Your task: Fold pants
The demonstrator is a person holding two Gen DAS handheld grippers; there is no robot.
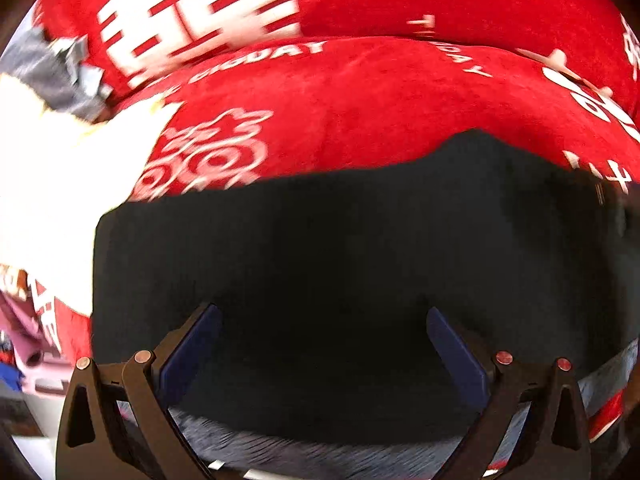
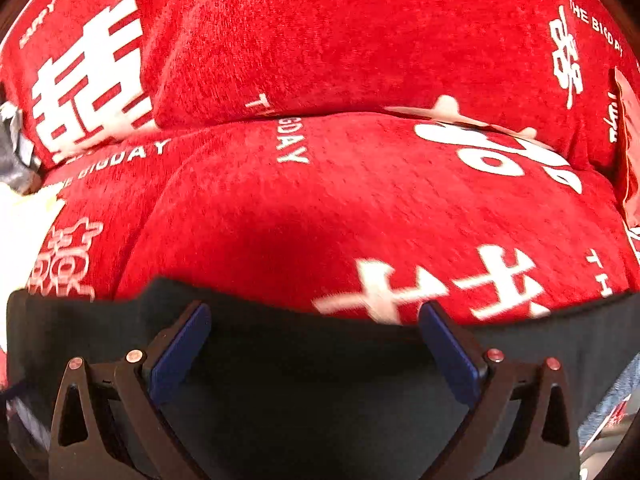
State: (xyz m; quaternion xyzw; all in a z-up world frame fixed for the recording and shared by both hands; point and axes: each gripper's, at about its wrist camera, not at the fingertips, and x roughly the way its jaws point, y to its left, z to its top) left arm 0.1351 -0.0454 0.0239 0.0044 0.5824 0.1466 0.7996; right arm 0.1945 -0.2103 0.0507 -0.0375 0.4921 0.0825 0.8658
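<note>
Black pants (image 1: 320,248) lie flat on a red blanket with white lettering (image 1: 360,96). In the left wrist view they fill the lower half, with a straight left edge and an uneven far edge. My left gripper (image 1: 324,312) is open just above the pants, blue pads spread wide. In the right wrist view the pants (image 2: 312,380) cover the bottom third, and their far edge runs between the fingertips. My right gripper (image 2: 314,310) is open over that edge, holding nothing.
The red blanket (image 2: 320,60) bulges up behind the pants like a cushion. A white cloth (image 1: 60,168) and a grey garment (image 1: 52,68) lie at the left. Pink and blue items (image 1: 20,344) sit at the lower left.
</note>
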